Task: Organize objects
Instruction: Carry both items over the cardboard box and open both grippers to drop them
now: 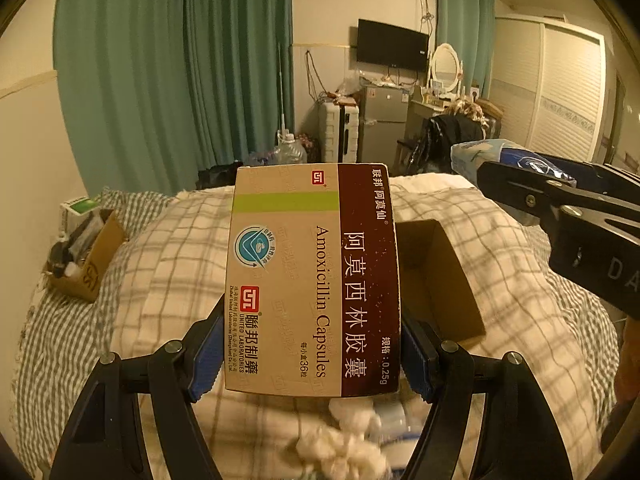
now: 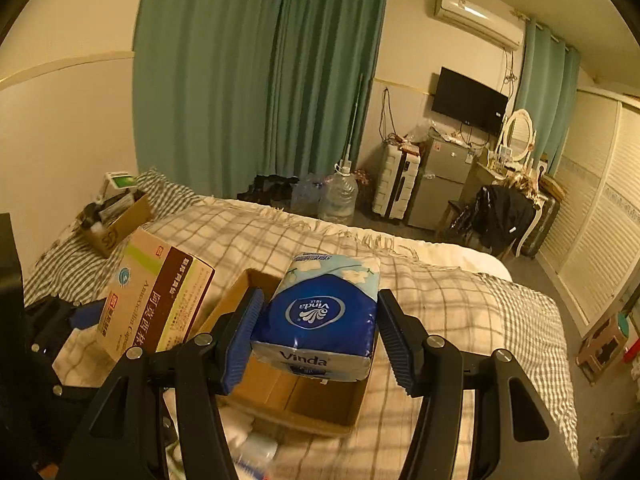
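1. Holding the Amoxicillin box (image 1: 312, 280) in my left gripper (image 1: 312, 354): both blue pads (image 1: 208, 356) press its long sides, and the box stands raised above the bed, printed face toward the left wrist camera.
2. I read the same box in the right wrist view (image 2: 154, 300), tilted, just left of the open cardboard box (image 2: 296, 396).
3. My right gripper (image 2: 316, 338) has the Vinda tissue pack (image 2: 320, 320) between its jaws. The left pad (image 2: 242, 340) touches the pack; the right pad (image 2: 394, 340) sits right at its edge, and I cannot tell whether it makes contact, so I cannot confirm a clamped or released state.
4. The tissue pack is over the open cardboard box, near its rear portion; I cannot tell whether it rests on the box or hangs clear.
5. In the left wrist view, the open cardboard box (image 1: 436, 280) lies on the checked blanket (image 1: 168, 264), partly hidden behind the Amoxicillin box.
6. My right gripper with the tissue pack (image 1: 488, 152) shows at the right edge of the left wrist view, above the cardboard box.
7. A second carton (image 1: 90, 268), filled with small items, sits at the far left of the bed by the wall.
8. White cotton wads (image 1: 340, 448) lie on the blanket below my left gripper, blurred
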A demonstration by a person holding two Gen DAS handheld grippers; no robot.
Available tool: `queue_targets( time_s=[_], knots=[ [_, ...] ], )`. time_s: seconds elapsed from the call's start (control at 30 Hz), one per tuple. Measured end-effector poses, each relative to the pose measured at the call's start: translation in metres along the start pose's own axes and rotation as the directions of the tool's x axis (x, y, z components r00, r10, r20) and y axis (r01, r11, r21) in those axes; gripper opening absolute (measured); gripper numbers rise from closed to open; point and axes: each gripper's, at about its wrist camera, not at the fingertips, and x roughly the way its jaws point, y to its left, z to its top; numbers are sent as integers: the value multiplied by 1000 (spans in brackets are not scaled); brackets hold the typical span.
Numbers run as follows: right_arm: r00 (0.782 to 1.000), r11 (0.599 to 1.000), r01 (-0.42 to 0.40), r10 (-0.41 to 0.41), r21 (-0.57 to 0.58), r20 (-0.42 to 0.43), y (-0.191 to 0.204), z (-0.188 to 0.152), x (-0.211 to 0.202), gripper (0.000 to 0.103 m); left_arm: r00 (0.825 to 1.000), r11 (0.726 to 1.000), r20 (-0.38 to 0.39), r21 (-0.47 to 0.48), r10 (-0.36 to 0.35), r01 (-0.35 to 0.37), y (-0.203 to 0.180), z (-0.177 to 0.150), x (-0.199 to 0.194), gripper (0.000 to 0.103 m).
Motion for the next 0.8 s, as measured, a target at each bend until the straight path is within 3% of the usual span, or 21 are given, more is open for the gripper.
queue_targets(
  time_s=[0.17, 0.4, 0.53, 0.6, 0.7, 0.8],
  knots=[
    [999, 1000, -5, 5, 12, -48, -11, -7, 53, 57, 998, 1000, -67, 7, -11, 12, -7, -2, 50, 76],
    [989, 997, -53, 59, 49, -137, -26, -53, 117, 57, 995, 999, -104, 40, 4, 0, -14, -20, 100, 76],
    [987, 994, -82, 91, 75, -129, -36, -65, 122, 60, 993, 999, -120, 35, -12, 16, -20, -25, 112, 77],
    [988, 992, -90, 101, 88, -120, -41, -65, 118, 75, 992, 999, -123, 43, -10, 15, -22, -26, 112, 79],
    [992, 992, -75, 84, 97, -92, -44, -62, 104, 79, 995, 999, -100, 50, 7, -2, -25, -25, 100, 94],
    [995, 994, -52, 59, 92, -76, -45, -57, 85, 82, 996, 999, -84, 28, -20, 23, -20, -22, 80, 96]
  ],
)
